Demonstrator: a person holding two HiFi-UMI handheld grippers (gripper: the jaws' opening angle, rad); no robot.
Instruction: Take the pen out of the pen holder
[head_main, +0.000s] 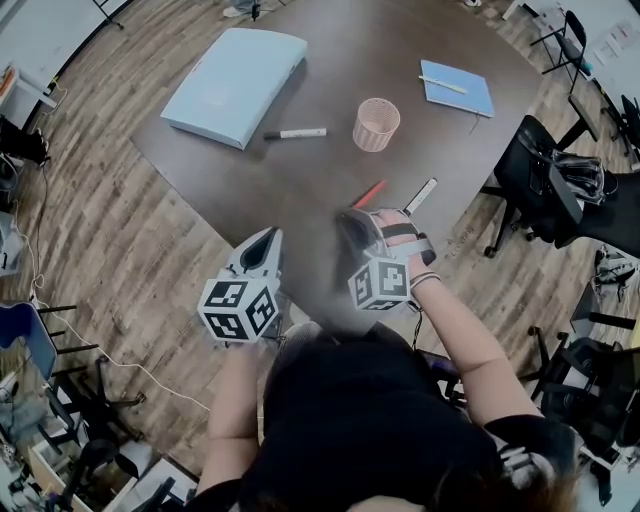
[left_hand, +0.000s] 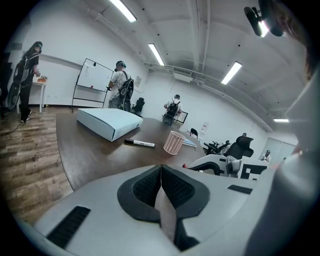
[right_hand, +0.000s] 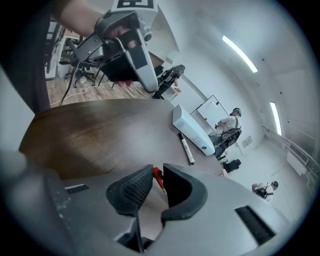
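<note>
- My left tool (left_hand: 161, 175) is pressed together with nothing in it, low in the head view, left of centre, over the table's (head_main: 230, 185) near edge.
- My right tool (right_hand: 155, 182) has its jaws a little spread. The tip of the red pen (right_hand: 157, 175) sits in the gap, and the pads don't look to be clamping it.
- In the head view that pen lies flat on the table at mid-frame, slanting up and right from the right tool.
- The holder (head_main: 376, 124) stands upright above it, upper centre, well apart from the pen.
- A white pen (head_main: 421, 195) lies just right of the red one.
- A marker (head_main: 295, 133) lies left of the holder, near a pale blue box (head_main: 235, 84) at upper left.
- A blue notebook (head_main: 457, 88) is at upper right.
</note>
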